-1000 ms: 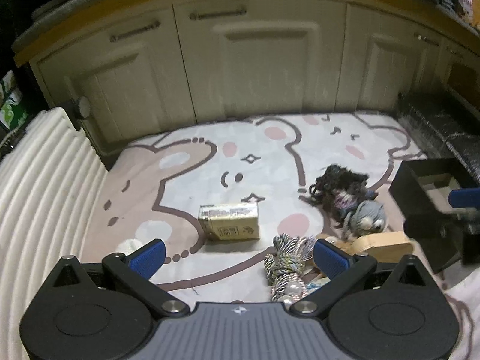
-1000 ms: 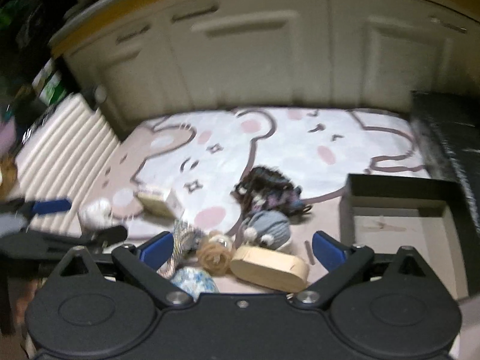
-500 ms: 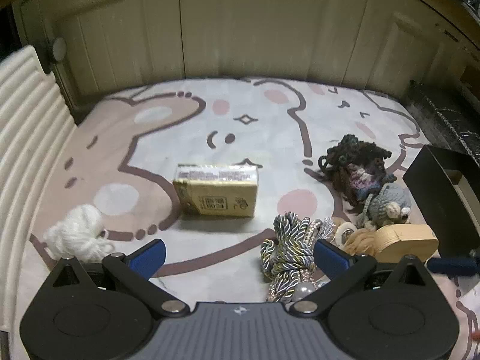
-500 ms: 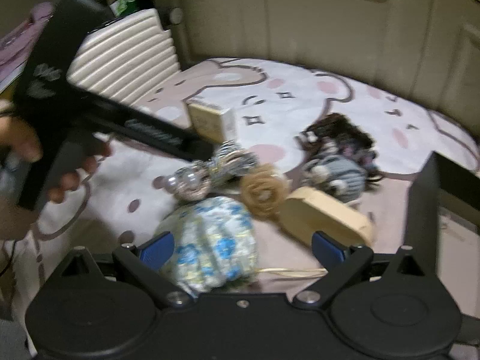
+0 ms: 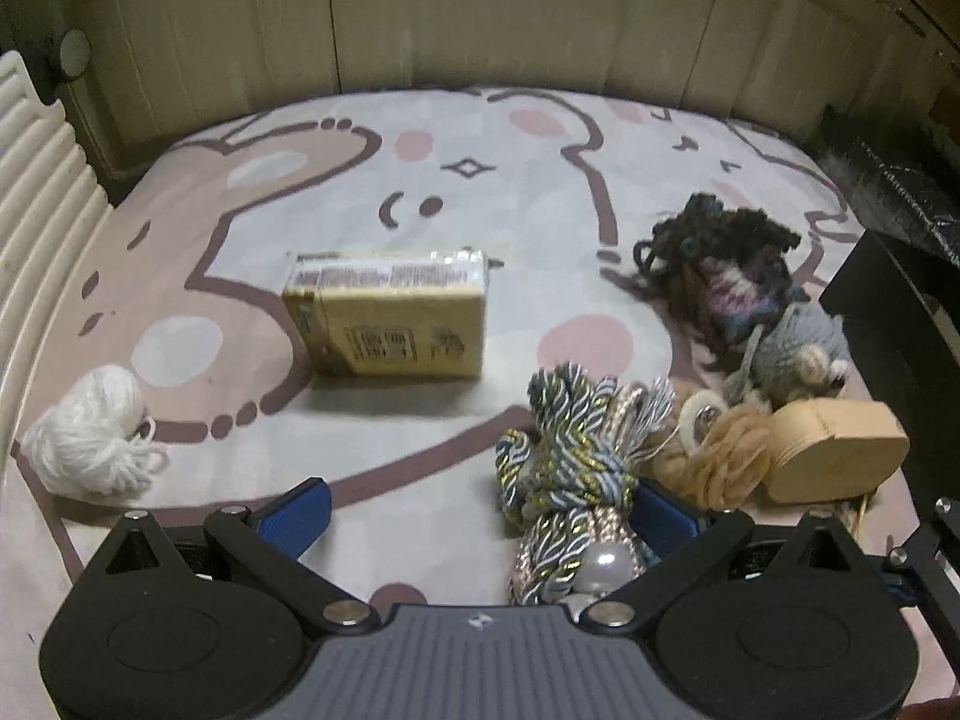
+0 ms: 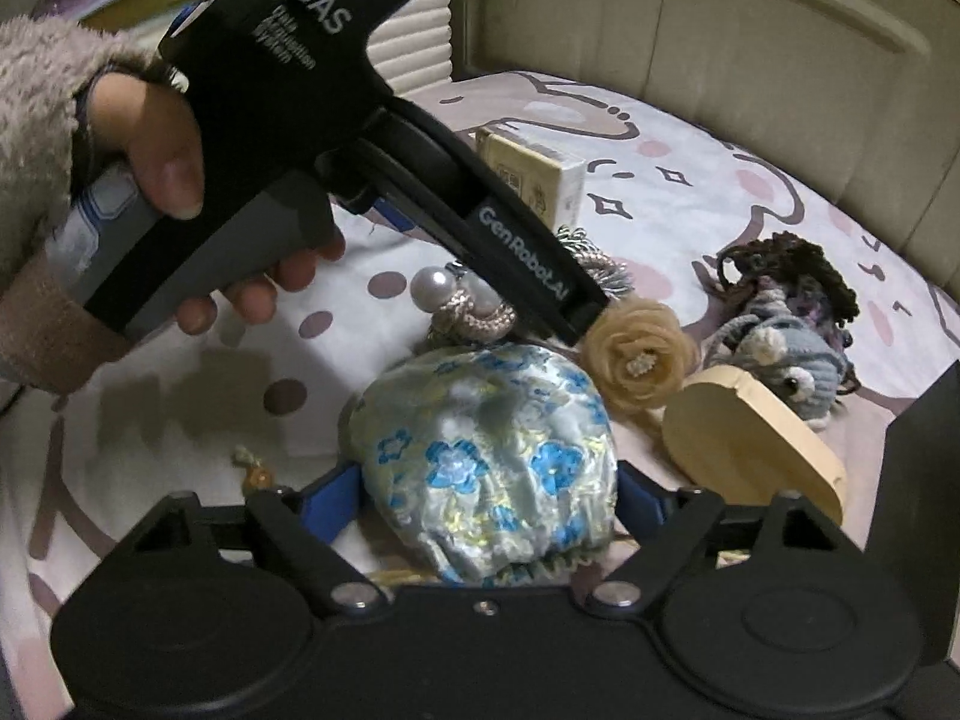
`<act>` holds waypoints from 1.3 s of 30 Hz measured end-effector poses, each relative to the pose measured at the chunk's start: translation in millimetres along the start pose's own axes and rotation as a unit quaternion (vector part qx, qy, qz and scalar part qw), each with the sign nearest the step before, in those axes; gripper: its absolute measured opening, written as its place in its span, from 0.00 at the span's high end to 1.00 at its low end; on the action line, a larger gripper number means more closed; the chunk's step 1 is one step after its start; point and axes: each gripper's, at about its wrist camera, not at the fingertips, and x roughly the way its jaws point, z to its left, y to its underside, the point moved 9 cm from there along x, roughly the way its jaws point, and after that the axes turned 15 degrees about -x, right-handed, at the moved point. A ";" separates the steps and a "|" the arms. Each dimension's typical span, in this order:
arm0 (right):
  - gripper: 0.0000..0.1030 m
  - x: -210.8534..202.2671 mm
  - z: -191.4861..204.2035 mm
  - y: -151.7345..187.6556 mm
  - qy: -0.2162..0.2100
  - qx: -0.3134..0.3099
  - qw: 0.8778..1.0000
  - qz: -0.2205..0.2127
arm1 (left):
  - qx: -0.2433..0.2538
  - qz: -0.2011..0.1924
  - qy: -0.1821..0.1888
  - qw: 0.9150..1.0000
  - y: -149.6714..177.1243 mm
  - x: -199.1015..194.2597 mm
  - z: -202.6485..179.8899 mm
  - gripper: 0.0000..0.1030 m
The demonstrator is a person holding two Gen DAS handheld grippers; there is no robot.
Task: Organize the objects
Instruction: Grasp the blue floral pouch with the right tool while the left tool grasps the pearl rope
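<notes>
Floral pouch (image 6: 489, 462) sits between the right gripper (image 6: 486, 498) jaws, wide open, apparently not yet touching. Left gripper (image 5: 480, 516) jaws open; braided cord (image 5: 570, 468) beside one. Risk: closing could snag the neighbouring rose (image 6: 639, 360).

A room at home

A cartoon-printed sheet (image 5: 480, 138) covers a soft surface, with cream panelled cabinet doors (image 5: 510, 12) behind and a ribbed white cushion (image 5: 36, 180) at the left. Yarn (image 5: 90, 432), a knitted toy (image 6: 792, 366) and a flowered pouch (image 6: 486, 468) lie scattered about.
</notes>
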 end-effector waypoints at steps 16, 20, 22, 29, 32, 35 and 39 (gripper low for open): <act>0.46 -22.7 11.5 9.4 0.002 -0.015 1.000 -0.017 | -0.001 0.022 -0.015 1.000 10.1 8.4 4.9 0.00; 0.49 -29.4 9.3 18.0 -0.003 0.000 1.000 -0.015 | -0.002 0.021 -0.017 1.000 10.0 7.5 4.5 0.01; 0.51 -32.8 9.8 22.0 -0.004 0.007 1.000 -0.015 | -0.003 0.017 -0.016 1.000 9.5 5.7 3.6 0.06; 0.55 -39.1 9.4 28.4 0.001 0.028 0.999 -0.018 | 0.018 0.014 -0.001 1.000 11.2 -7.0 -11.4 0.50; 0.58 -41.8 8.7 28.6 0.007 0.036 0.999 -0.020 | 0.026 0.016 0.000 1.000 13.9 -10.4 -15.1 0.63; 0.60 -43.4 5.6 28.1 0.011 0.044 0.999 -0.024 | 0.021 0.017 0.002 1.000 16.1 -13.7 -13.5 0.64; 0.61 -46.9 -0.4 27.6 0.034 0.052 0.998 -0.024 | 0.010 0.021 0.004 1.000 18.5 -20.0 -8.1 0.64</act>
